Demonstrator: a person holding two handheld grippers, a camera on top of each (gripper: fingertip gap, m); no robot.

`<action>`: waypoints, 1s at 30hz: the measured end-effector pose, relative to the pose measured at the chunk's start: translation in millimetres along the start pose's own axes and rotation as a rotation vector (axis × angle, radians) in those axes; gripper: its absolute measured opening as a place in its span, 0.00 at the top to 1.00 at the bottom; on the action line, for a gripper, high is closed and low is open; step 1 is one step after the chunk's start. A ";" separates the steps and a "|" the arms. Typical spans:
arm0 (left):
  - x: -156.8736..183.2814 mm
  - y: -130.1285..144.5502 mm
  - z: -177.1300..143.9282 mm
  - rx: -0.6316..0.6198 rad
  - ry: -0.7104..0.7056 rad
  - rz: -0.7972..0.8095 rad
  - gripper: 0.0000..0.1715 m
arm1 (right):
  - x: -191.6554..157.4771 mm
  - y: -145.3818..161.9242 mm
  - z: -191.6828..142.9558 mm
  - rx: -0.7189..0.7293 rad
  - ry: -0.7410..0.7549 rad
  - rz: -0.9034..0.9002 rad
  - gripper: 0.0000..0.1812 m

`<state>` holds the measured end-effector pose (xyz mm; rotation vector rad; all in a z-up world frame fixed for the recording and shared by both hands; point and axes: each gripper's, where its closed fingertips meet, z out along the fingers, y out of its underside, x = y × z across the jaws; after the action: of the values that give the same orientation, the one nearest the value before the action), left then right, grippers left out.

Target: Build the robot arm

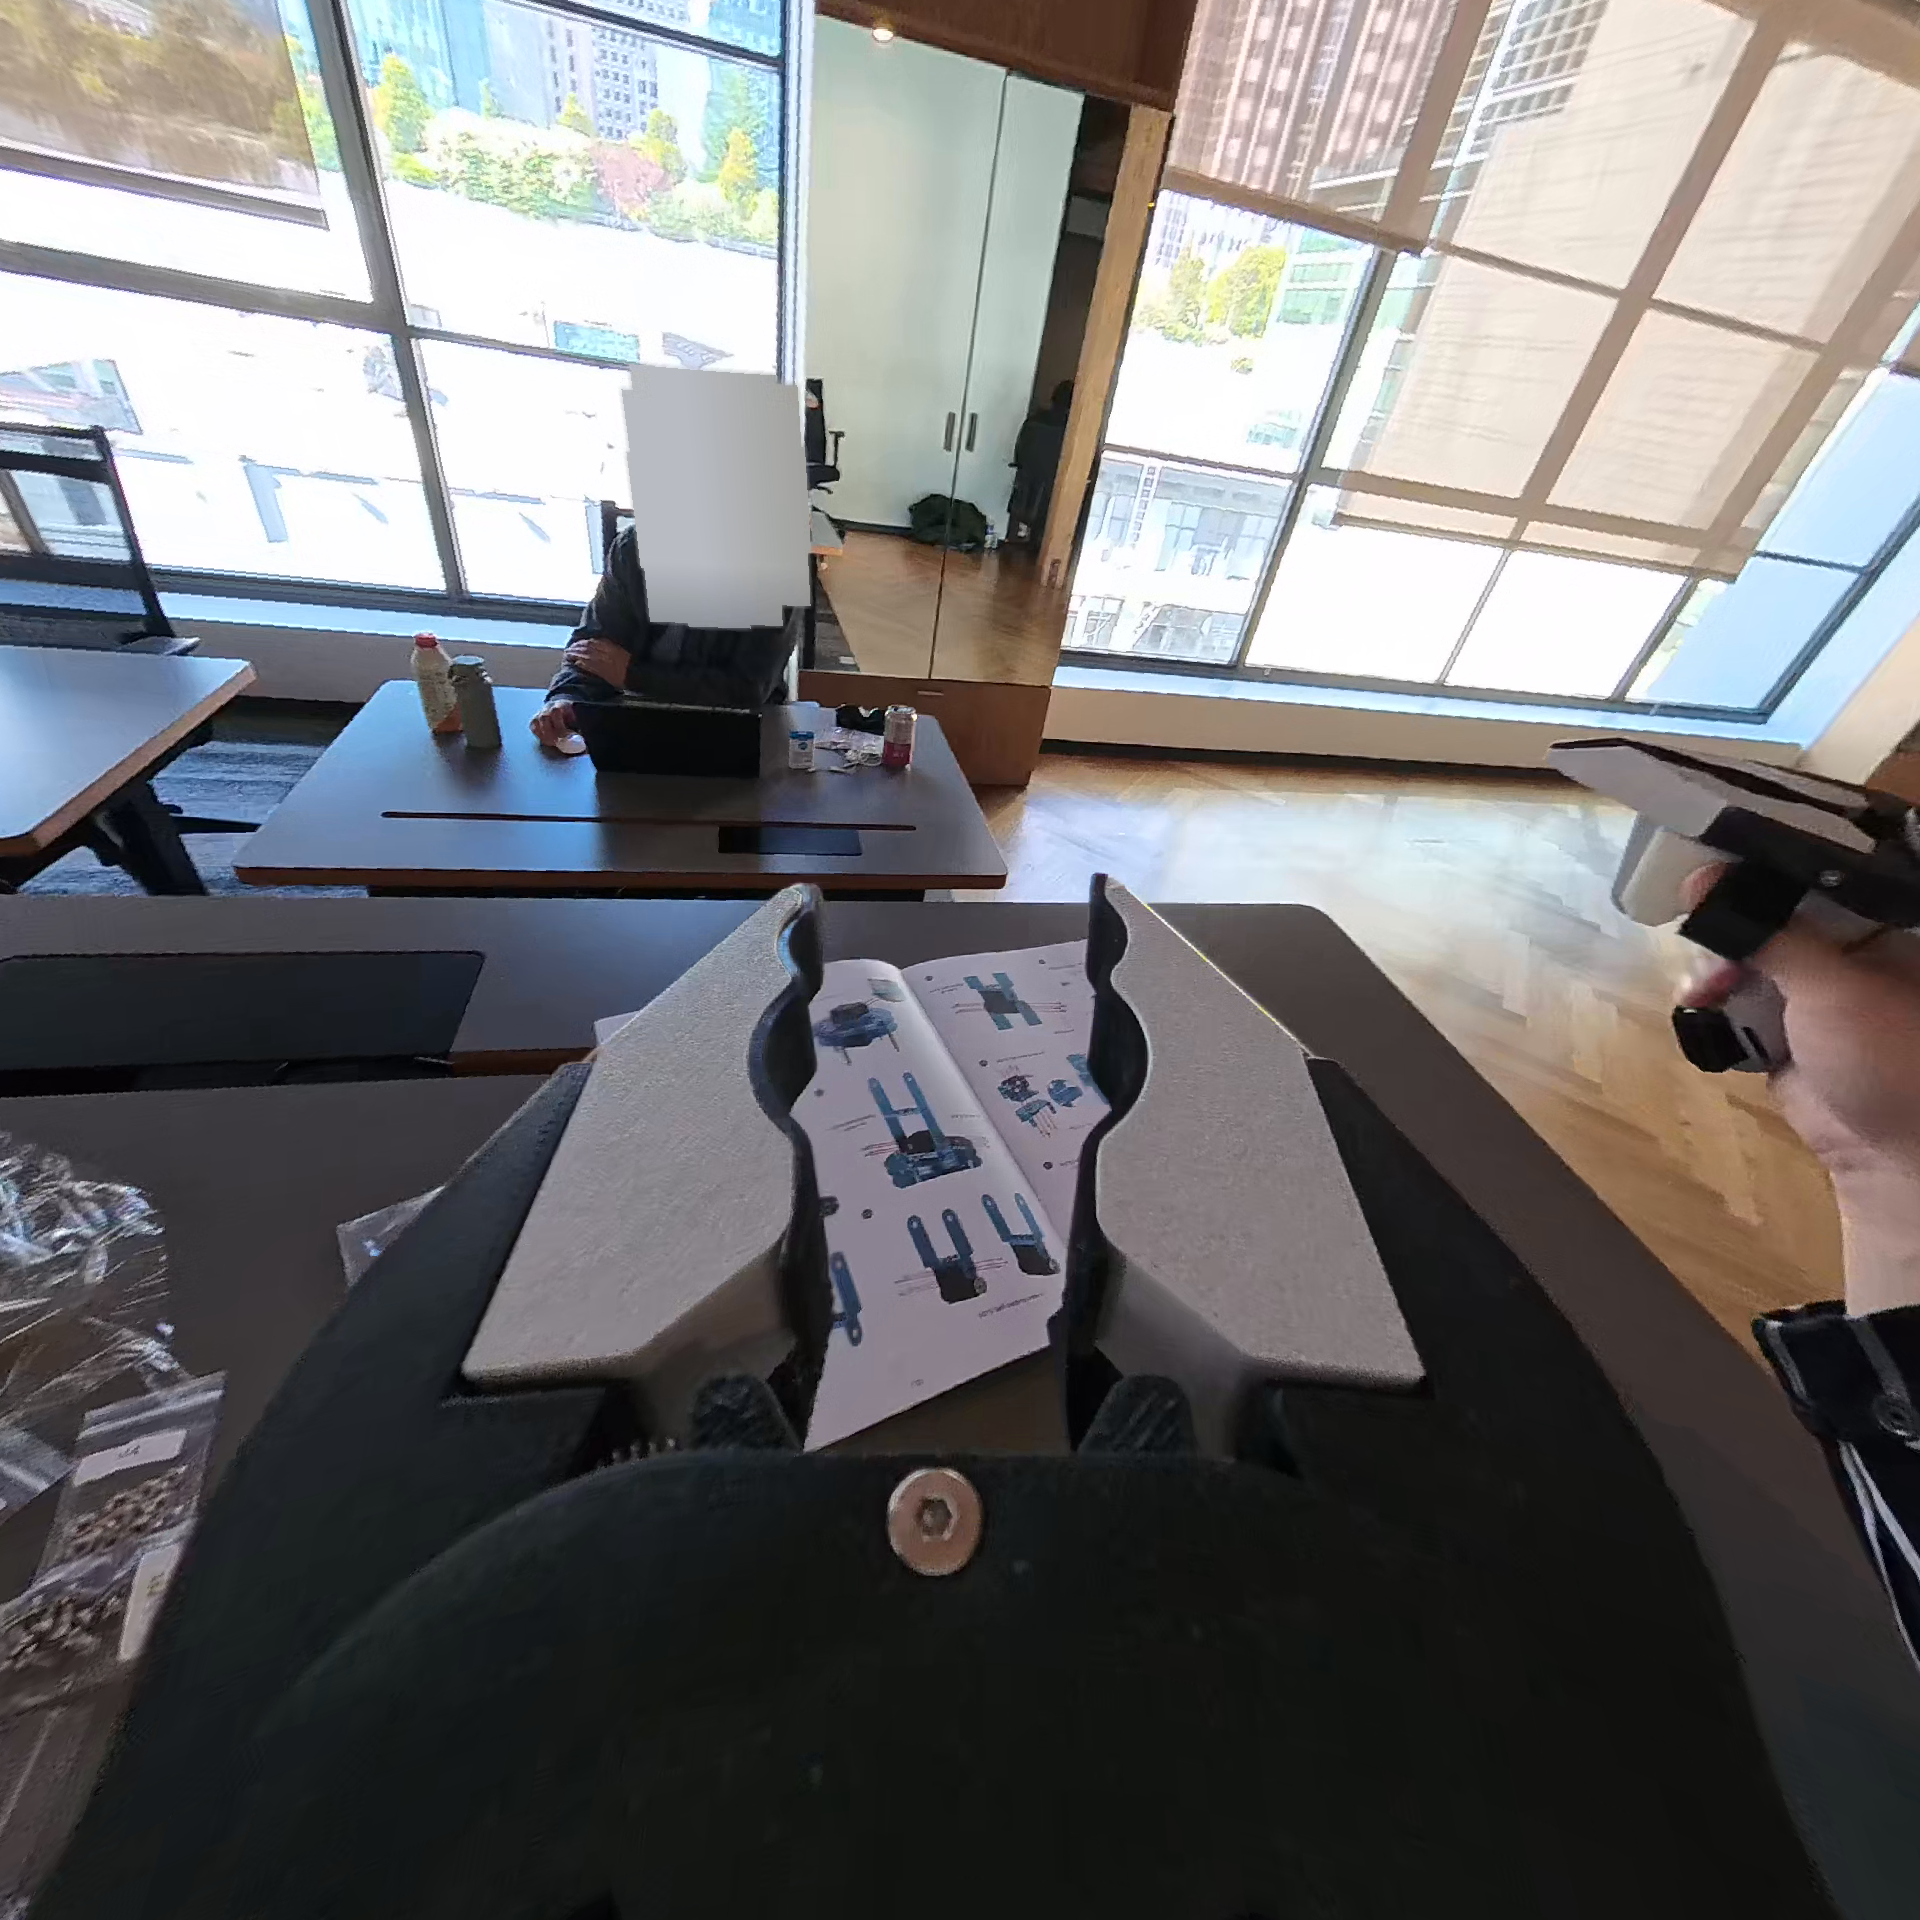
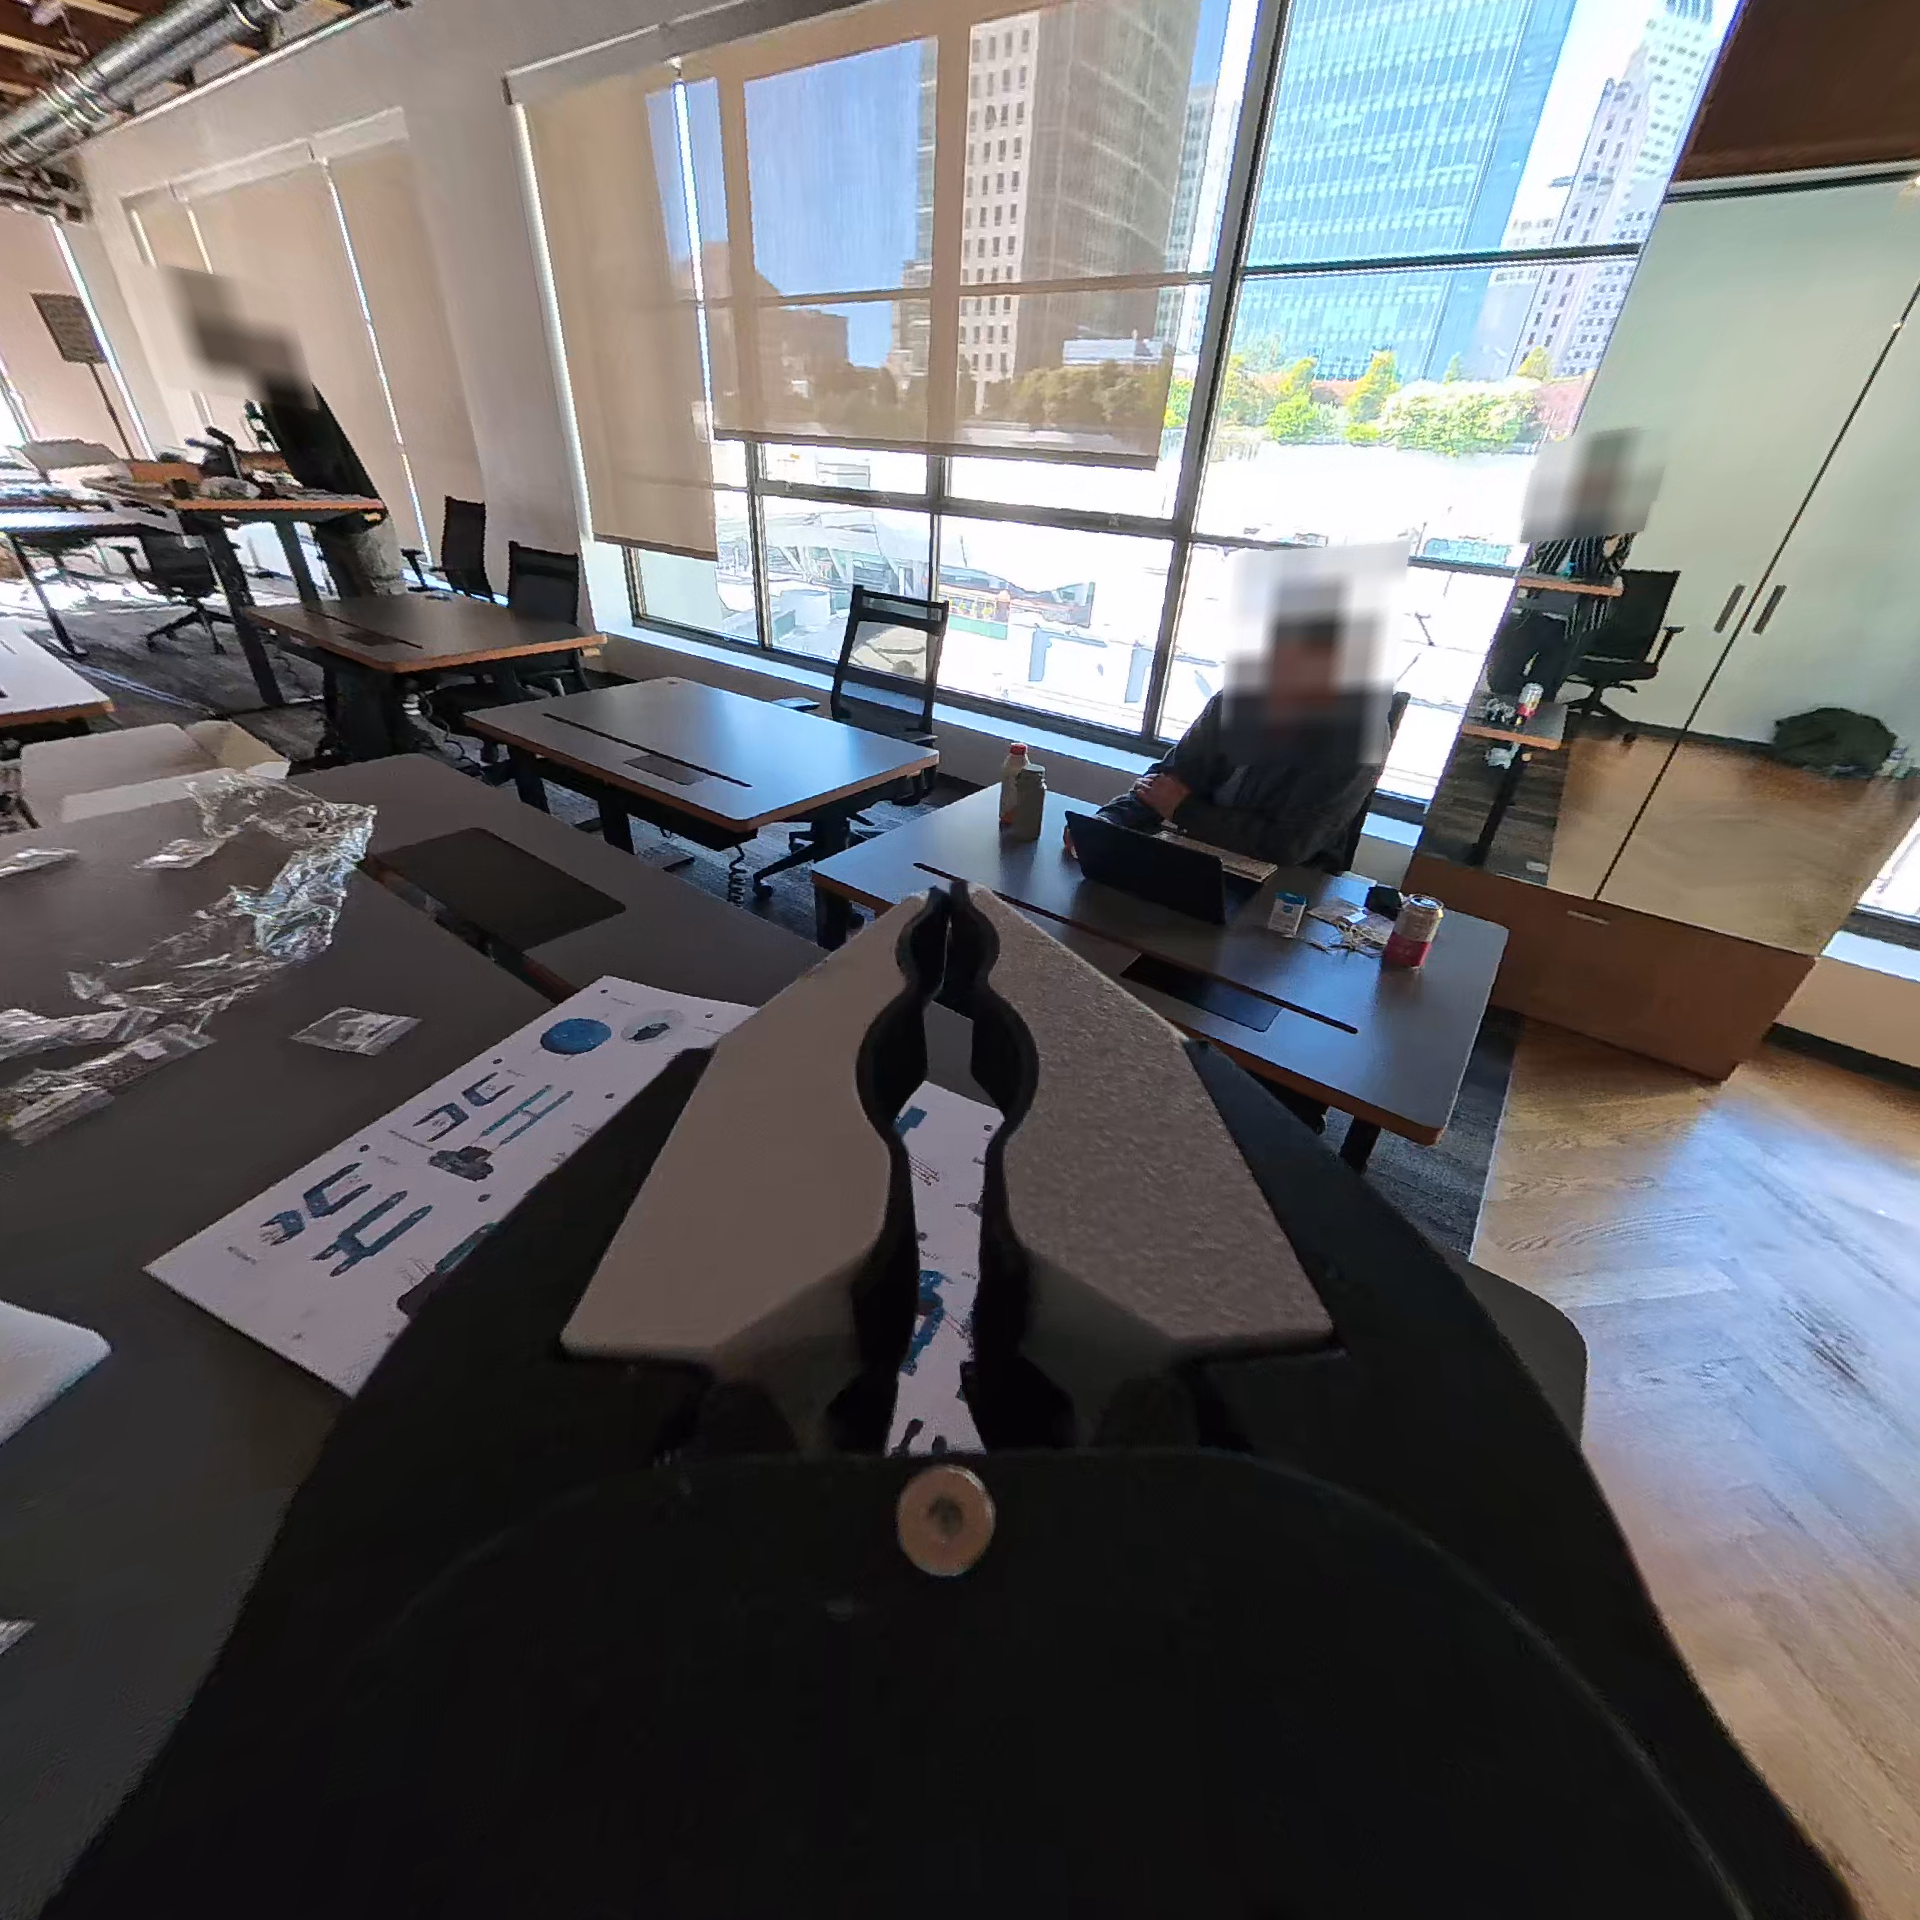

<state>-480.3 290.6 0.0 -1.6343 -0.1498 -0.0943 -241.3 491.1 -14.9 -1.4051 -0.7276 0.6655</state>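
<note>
We hover left gripper (image 1: pixel 951 925), jaws wide, empty, above open white instruction booklet with blue diagrams (image 1: pixel 935 1143) lying flat on dark grey desk (image 1: pixel 1351 997). Right gripper (image 2: pixel 948 914) pinched closed, empty, above same booklet (image 2: pixel 416 1164). Crumpled clear plastic bags (image 2: pixel 208 904) well apart, leftward.

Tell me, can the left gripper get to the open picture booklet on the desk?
Probably yes. The left gripper is open and hangs right over the booklet, which lies flat on the dark desk. Nothing sits between its fingers and the pages.
</note>
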 end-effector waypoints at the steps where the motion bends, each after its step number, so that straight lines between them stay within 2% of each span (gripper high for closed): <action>1: -2.7 0.4 0.0 -0.003 -0.015 -0.003 0.71 | 0.4 0.6 0.5 -0.002 0.004 0.003 1.00; 11: -3.3 -3.7 0.9 0.032 0.005 -0.049 0.72 | 8.1 2.7 1.3 -0.015 0.051 0.015 1.00; 22: 3.6 -4.8 3.5 0.047 0.045 -0.073 0.71 | -3.5 8.1 6.5 -0.049 0.021 -0.065 1.00; 30: 5.4 -7.9 1.9 0.066 0.060 -0.086 0.71 | -2.9 -3.9 0.9 0.017 0.018 -0.059 0.97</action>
<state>-476.3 293.2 8.5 -1.5577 -0.1754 -0.2016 -243.9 489.1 -11.2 -1.3679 -0.7449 0.6112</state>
